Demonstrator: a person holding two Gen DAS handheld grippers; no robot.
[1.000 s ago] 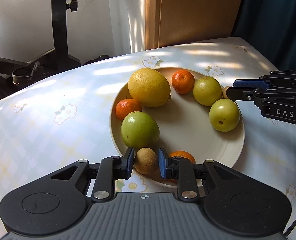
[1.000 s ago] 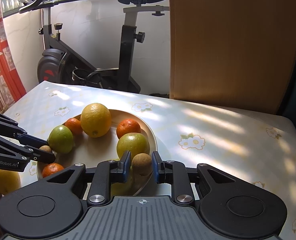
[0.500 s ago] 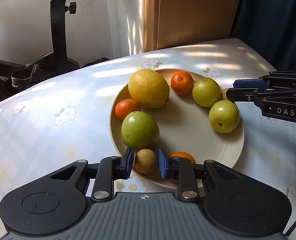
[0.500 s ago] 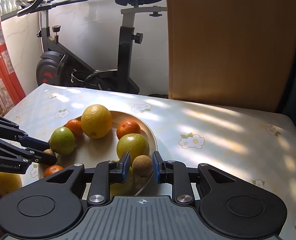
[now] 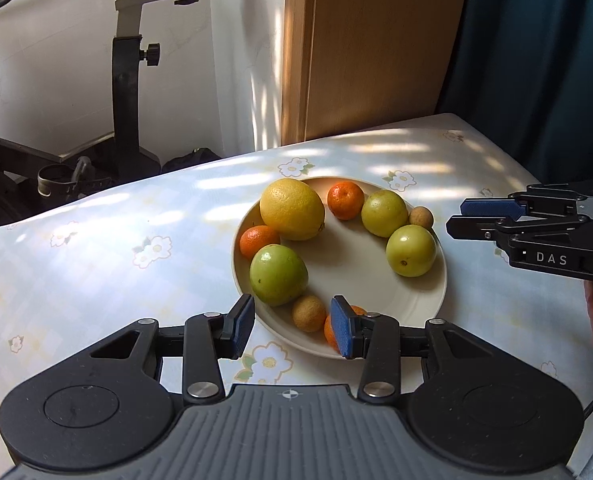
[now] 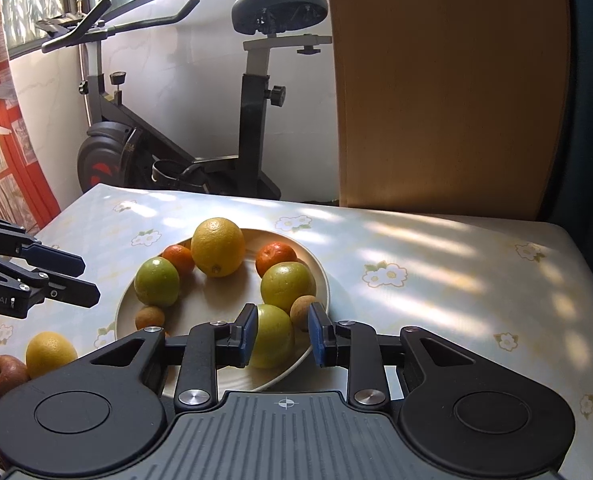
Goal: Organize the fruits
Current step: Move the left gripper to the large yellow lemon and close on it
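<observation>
Your left gripper [image 5: 292, 328] jaws opening, longan [image 5: 309, 313] loose at plate [image 5: 376, 280] near rim. Right gripper [image 6: 280, 334] jaws opening too, second longan [image 6: 302, 312] free by right rim. Both fruits sit in ring; looks like release step.

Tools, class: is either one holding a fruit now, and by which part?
Neither. The left tool and right tool are both opening; each small brown fruit sits free on the plate.
</observation>
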